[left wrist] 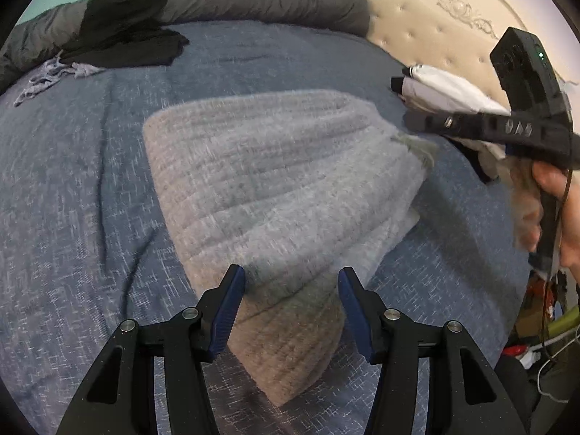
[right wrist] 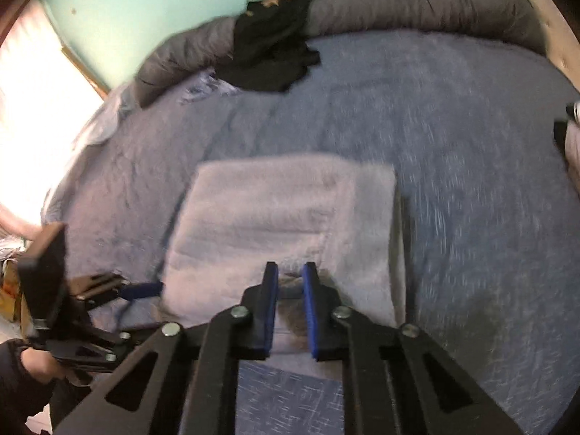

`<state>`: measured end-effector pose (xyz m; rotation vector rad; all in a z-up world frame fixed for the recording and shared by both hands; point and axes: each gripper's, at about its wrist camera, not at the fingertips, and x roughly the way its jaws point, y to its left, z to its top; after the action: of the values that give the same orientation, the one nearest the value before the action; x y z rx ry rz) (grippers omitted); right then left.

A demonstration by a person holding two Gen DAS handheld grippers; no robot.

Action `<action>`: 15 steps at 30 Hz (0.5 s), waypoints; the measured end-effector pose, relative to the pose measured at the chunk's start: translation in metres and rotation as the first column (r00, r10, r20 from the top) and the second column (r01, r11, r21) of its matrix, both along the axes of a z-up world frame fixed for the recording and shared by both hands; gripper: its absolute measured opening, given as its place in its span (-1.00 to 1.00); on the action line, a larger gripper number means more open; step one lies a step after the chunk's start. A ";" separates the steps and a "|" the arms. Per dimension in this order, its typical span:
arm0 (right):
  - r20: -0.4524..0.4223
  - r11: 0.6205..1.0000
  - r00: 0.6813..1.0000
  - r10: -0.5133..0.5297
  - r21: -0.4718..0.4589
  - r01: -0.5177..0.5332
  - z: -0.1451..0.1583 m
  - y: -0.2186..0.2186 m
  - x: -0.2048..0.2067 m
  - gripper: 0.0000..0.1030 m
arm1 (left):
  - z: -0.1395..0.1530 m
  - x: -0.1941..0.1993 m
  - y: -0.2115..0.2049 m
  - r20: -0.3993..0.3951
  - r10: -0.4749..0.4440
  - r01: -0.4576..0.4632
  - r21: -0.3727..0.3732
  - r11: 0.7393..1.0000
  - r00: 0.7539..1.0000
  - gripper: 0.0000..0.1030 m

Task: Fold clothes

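A grey knitted sweater lies folded into a thick pad on the blue bedspread. My left gripper hovers over its near end, jaws open, with nothing pinched between them. In the right wrist view the sweater is a neat rectangle. My right gripper sits at its near edge, the pads close together with a fuzzy bit of knit between them. From the left wrist view the right gripper reaches in from the right, with a raised tuft of sweater at its tip. The left gripper shows at the sweater's left side.
Black clothes lie piled against a rolled grey duvet at the far side. Folded white garments lie by the cream headboard. A pale scrap of cloth lies far left. A hand holds the right gripper.
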<state>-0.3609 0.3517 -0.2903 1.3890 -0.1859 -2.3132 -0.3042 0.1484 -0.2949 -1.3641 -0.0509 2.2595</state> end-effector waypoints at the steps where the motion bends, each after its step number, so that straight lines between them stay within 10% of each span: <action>1: 0.009 1.000 1.000 -0.011 0.012 0.011 -0.008 0.001 -0.001 -0.92 | -0.002 0.002 0.002 0.002 -0.005 0.005 -0.008 1.000 1.000 0.12; 9: 0.038 0.996 0.995 -0.090 0.015 0.089 -0.045 0.013 -0.008 -1.00 | -0.015 -0.002 0.013 -0.003 -0.063 0.063 -0.050 0.997 0.998 0.11; 15: -0.016 0.989 0.989 -0.146 -0.028 0.146 -0.010 0.012 0.010 -1.00 | -0.005 -0.001 0.006 -0.008 -0.030 0.030 -0.016 0.999 1.000 0.12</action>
<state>-0.3510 0.3635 -0.3003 1.3826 -0.3218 -2.4312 -0.3049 0.1541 -0.3001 -1.3541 -0.0097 2.2452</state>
